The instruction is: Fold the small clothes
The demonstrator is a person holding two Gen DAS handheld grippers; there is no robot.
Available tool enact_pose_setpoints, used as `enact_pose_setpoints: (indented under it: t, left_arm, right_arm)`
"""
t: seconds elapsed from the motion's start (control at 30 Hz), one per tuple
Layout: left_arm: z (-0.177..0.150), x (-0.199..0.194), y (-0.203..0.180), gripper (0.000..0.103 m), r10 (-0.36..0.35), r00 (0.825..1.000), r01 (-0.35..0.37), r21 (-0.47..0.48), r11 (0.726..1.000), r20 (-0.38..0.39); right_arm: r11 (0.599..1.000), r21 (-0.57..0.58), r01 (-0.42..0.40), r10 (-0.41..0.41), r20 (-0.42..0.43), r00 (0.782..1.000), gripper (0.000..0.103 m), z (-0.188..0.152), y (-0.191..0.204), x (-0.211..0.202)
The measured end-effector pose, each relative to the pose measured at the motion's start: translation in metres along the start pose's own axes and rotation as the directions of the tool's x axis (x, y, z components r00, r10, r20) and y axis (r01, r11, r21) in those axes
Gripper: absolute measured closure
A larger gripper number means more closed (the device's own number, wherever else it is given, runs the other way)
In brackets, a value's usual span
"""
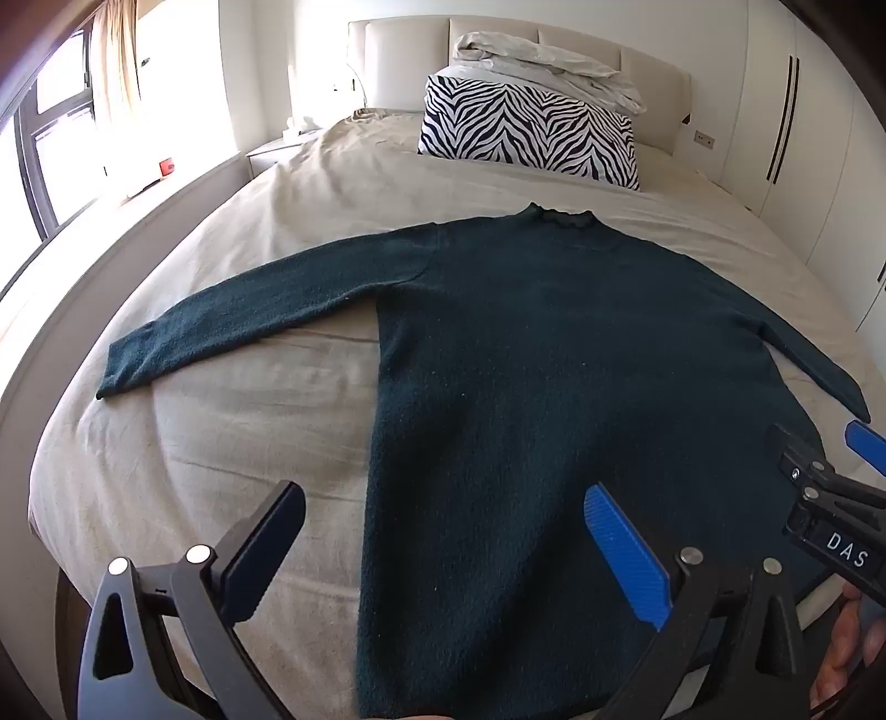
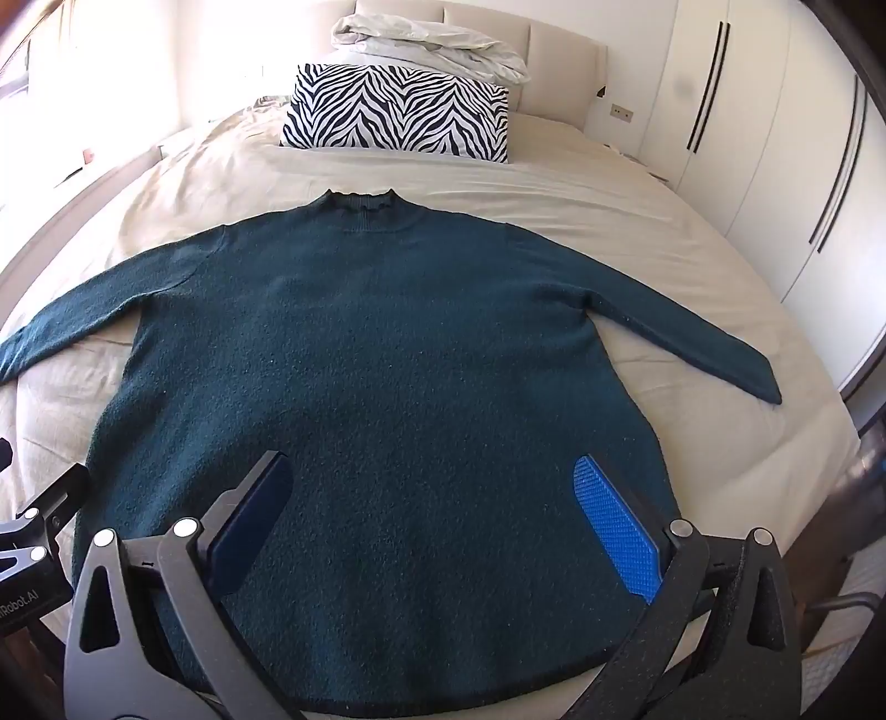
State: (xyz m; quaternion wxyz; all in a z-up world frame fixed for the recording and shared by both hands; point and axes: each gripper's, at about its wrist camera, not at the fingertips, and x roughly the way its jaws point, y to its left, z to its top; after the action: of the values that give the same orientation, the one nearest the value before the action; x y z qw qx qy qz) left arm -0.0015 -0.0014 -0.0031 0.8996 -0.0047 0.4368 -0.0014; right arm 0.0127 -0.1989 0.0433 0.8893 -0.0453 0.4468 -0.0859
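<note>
A dark teal knit sweater [image 1: 542, 387] lies flat and face up on the bed, collar toward the headboard, both sleeves spread out to the sides; it also shows in the right wrist view [image 2: 387, 360]. My left gripper [image 1: 443, 531] is open and empty, hovering over the sweater's lower left edge. My right gripper [image 2: 437, 504] is open and empty above the lower middle of the sweater, near its hem. The right gripper also shows at the right edge of the left wrist view [image 1: 830, 487].
The bed [image 1: 221, 443] has a beige sheet. A zebra-print pillow [image 2: 398, 116] and a bundled white duvet [image 2: 432, 50] lie by the headboard. A window [image 1: 50, 155] is on the left, white wardrobes [image 2: 775, 166] on the right.
</note>
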Motion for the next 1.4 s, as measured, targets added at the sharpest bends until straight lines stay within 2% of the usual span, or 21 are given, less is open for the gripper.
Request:
enact_pose_setpoints:
  t: [1.4]
  left_arm:
    - [-0.005,0.004,0.013,0.000,-0.002,1.000,0.001,-0.024,1.000,-0.015]
  right_arm:
    - [1.000,-0.009,0.001,-0.001,-0.012,1.000,0.000,-0.003,0.005,0.006]
